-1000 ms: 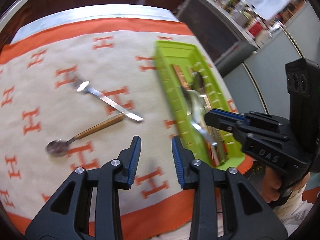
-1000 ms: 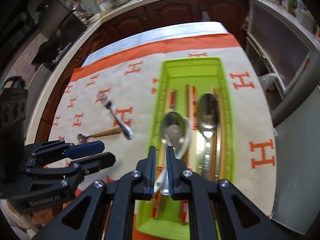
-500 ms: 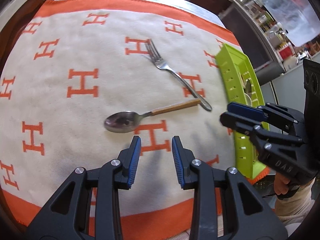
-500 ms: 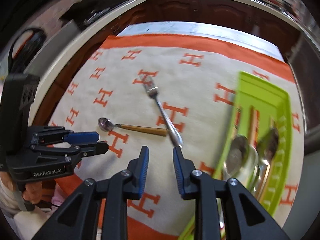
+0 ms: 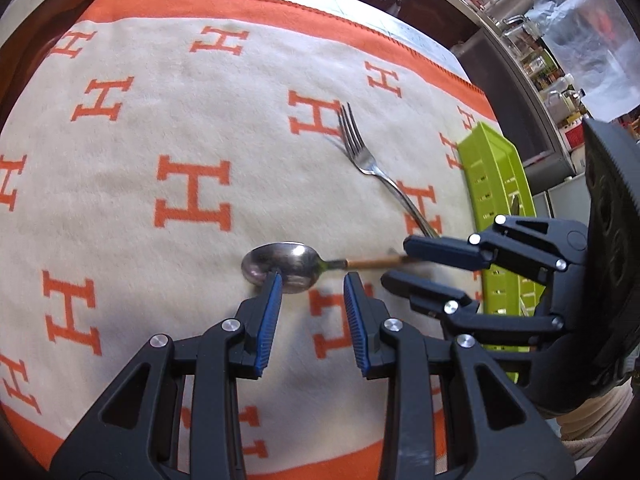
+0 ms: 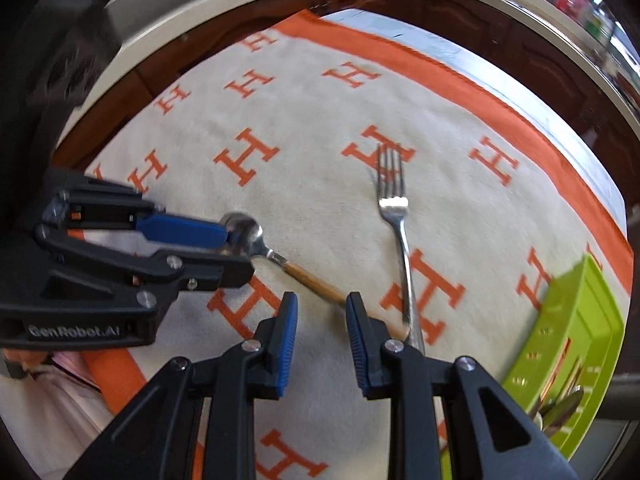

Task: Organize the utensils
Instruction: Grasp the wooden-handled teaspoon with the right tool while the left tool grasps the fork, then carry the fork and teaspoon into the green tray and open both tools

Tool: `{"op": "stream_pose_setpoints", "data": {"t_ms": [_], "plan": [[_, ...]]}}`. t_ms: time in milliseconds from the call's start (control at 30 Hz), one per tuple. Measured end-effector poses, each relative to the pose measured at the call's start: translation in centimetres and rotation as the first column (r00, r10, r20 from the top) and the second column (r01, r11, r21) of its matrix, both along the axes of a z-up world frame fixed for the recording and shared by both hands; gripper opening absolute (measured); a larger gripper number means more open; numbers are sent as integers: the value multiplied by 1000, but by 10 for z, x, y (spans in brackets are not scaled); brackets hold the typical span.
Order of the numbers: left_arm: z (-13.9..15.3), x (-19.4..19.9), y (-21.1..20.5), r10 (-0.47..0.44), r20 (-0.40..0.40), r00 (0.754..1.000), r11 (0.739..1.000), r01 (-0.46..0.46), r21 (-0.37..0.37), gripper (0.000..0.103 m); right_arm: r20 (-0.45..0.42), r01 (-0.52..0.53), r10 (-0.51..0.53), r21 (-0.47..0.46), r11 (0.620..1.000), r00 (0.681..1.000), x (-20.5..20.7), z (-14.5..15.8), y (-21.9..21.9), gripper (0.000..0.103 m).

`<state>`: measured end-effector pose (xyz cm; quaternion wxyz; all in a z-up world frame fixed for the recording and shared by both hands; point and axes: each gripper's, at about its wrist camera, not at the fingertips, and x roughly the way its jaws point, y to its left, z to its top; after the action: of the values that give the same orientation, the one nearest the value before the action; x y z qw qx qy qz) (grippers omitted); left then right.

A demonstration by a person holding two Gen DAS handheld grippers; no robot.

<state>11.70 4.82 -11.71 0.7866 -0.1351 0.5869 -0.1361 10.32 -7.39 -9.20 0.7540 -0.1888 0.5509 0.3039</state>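
A wooden-handled spoon (image 5: 286, 266) lies on the cream and orange cloth; it also shows in the right wrist view (image 6: 280, 260). A steel fork (image 5: 376, 172) lies beyond it, and shows in the right wrist view (image 6: 400, 232). My left gripper (image 5: 312, 284) is open, low over the spoon's bowl. My right gripper (image 6: 320, 304) is open around the spoon's wooden handle end; it shows in the left wrist view (image 5: 400, 262). The green utensil tray (image 5: 496, 184) stands to the right, holding several utensils (image 6: 560, 396).
The cloth (image 5: 192, 128) covers the table, with dark wood cabinets (image 6: 440, 12) beyond its far edge. A cluttered counter with jars (image 5: 552, 64) runs at the back right. The person's hand and sleeve (image 6: 60, 364) show at the lower left of the right wrist view.
Both grippers have moved left, away from the tray, and down toward the spoon. The right gripper let go of a utensil in the tray and is now open at the spoon's handle.
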Motion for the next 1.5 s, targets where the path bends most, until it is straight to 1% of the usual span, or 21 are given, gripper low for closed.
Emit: {"op": "stream_pose_setpoints", "data": {"t_ms": [233,433,500,533,600,667,767,867,967,1033,1133,1300,1367,1500], "plan": [[-8,13,9,34,5,999,999,-34,-23,29,-29,-47,46,-37,998,999,10,-15,9,25],[-9,17,4,27,17,999,1000,-27,-12,29,15,-117,118,-66,991,993,1,-16,24,25],[-9,16,3,25,15,1000,1000,-24,-14,29,7,-125,125,-56,991,992,0,-16,26,11],[-8,17,0,22,15,1000,1000,-22,-14,29,2,-123,123,-53,991,992,-2,-16,26,8],[-6,16,0,14,21,1000,1000,-14,-8,29,16,-116,117,-64,991,993,-4,-15,26,7],[-3,16,-4,7,25,1000,1000,-7,-6,29,3,-87,87,-42,995,996,-5,-15,23,7],[3,14,-9,-9,33,999,1000,10,-5,29,-16,-7,8,28,1000,1000,-4,-8,7,7],[9,17,-19,-30,43,999,1000,30,-2,29,-17,67,-66,93,993,998,-4,2,-11,7],[12,24,-32,-36,37,999,999,36,1,29,-6,145,-146,130,981,989,-5,12,-32,7],[14,29,-39,-38,37,999,999,38,-4,29,-5,202,-204,156,967,979,-5,19,-50,7],[12,41,-53,-33,16,999,999,33,-9,29,3,283,-289,199,938,957,-6,30,-76,7],[0,60,-73,4,-93,996,999,-8,-47,29,-10,412,-425,272,870,905,-9,44,-122,7],[-5,66,-81,26,-134,991,999,-31,-33,29,-16,463,-480,293,837,877,-12,50,-143,7],[-12,75,-98,70,-171,983,997,-64,41,29,-24,561,-582,305,770,813,-20,53,-182,7]]}}
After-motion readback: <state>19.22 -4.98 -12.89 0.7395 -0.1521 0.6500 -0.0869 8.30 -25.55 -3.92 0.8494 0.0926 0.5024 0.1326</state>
